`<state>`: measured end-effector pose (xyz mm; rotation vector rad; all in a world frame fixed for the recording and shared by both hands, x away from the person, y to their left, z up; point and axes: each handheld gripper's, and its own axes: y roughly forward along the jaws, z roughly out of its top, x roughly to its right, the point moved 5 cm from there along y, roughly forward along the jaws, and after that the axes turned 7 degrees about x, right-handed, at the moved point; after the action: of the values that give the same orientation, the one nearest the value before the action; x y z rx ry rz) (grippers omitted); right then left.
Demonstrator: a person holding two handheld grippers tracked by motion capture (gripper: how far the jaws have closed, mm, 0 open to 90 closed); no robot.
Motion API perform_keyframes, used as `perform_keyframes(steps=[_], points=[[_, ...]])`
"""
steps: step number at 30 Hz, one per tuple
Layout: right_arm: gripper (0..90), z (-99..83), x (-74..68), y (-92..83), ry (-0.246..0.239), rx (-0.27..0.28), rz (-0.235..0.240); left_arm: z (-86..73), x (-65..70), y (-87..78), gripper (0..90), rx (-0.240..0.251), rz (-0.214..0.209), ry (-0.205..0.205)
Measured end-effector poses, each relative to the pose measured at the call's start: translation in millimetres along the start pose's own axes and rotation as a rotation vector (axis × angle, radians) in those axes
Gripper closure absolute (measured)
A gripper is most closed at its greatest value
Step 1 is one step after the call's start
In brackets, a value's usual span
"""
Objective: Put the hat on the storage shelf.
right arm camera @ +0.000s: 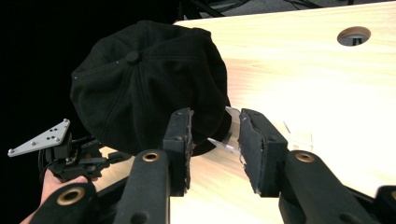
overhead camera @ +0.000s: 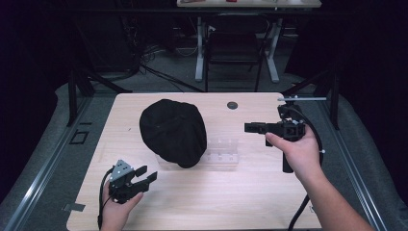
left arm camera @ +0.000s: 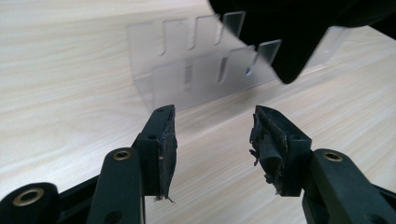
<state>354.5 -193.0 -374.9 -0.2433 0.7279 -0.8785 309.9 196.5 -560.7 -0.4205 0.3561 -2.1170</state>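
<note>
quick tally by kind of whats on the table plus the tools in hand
black cap: 1
clear slotted plastic rack, partly under the cap: 1
handheld tools: 2, the left tool and the right tool, both open and holding nothing
total: 4

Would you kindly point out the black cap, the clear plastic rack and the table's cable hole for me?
black cap (right arm camera: 140,88), right gripper view, on its crown.
clear plastic rack (left arm camera: 196,79), left gripper view, on its slotted front wall.
cable hole (overhead camera: 232,105), high view, at its centre.
</note>
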Motion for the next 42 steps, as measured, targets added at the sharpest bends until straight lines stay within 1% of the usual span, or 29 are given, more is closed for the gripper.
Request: perform_keyframes(steps=[1,4,7,10,11,12,13,14,16,17,19,21,23,25,28,29,31,33,35,37,39,42], points=[[63.7,-1.7,1.6,-1.0,0.001,0.000,0.000,-1.9,-1.6,0.6,49.0,-0.001,0.003,-0.006],[63.5,-8.9,8.5,-3.1,0.005,0.000,-0.014,-5.9,-5.9,1.4,47.8,-0.011,0.008,0.002],[62.9,-16.9,15.2,-5.8,0.000,0.002,-0.035,-7.3,-7.6,2.2,46.6,-0.011,0.008,0.002],[62.7,-24.1,19.7,-8.7,-0.001,0.006,-0.041,-8.6,-8.3,3.2,46.0,-0.016,0.011,0.007],[62.6,-27.3,21.7,-9.6,0.001,0.005,-0.040,-9.3,-8.2,3.7,46.1,-0.017,0.012,0.011],[62.4,-31.7,24.0,-10.4,0.009,0.005,-0.039,-10.0,-8.8,3.8,46.0,-0.021,0.018,0.025],[62.2,-35.3,25.6,-11.4,0.010,-0.007,-0.040,-10.6,-8.8,3.7,45.8,-0.028,0.018,0.031],[61.9,-38.7,27.1,-11.9,0.010,0.008,-0.031,-11.3,-8.9,4.2,45.9,-0.028,0.018,0.034],[61.9,-45.9,30.2,-12.5,0.030,0.004,-0.019,-12.6,-9.3,4.8,45.5,-0.029,0.021,0.034],[61.7,-49.9,32.1,-12.7,0.027,0.007,-0.017,-13.4,-9.5,5.4,45.6,-0.028,0.022,0.033],[61.4,-58.1,36.1,-12.8,0.007,0.015,-0.045,-14.1,-9.9,5.2,45.5,-0.030,0.021,0.035],[60.2,-69.5,40.5,-11.7,-0.020,0.026,-0.063,-14.3,-9.8,4.9,45.0,-0.028,0.018,0.037],[58.4,-75.7,43.3,-10.9,-0.034,0.032,-0.081,-14.6,-9.4,5.7,44.4,-0.019,0.018,0.039],[55.1,-82.6,46.6,-10.5,-0.040,0.043,-0.090,-14.9,-9.3,6.2,43.5,-0.018,0.018,0.041],[50.9,-94.9,52.4,-10.3,-0.045,0.081,-0.090,-16.1,-10.1,7.2,41.4,-0.025,0.022,0.041],[49.5,-99.0,54.4,-9.9,-0.050,0.090,-0.098,-16.5,-10.6,7.6,41.3,-0.027,0.024,0.042],[47.6,-107.5,58.7,-8.8,-0.071,0.104,-0.119,-17.1,-11.2,8.3,40.7,-0.031,0.021,0.047],[45.9,-116.7,63.7,-6.9,-0.104,0.110,-0.151,-17.3,-11.4,8.6,40.3,-0.032,0.024,0.051],[44.1,-125.9,68.5,-4.3,-0.127,0.114,-0.169,-17.3,-11.1,8.7,40.2,-0.030,0.023,0.048],[42.6,-133.3,72.3,-2.8,-0.133,0.124,-0.182,-17.3,-10.9,7.9,39.8,-0.041,0.023,0.049],[40.0,-140.5,75.5,-1.3,-0.135,0.145,-0.185,-17.5,-10.8,8.8,39.4,-0.031,0.025,0.043],[37.8,-150.1,80.7,1.6,-0.151,0.165,-0.197,-17.9,-11.0,9.2,39.2,-0.034,0.022,0.040]])
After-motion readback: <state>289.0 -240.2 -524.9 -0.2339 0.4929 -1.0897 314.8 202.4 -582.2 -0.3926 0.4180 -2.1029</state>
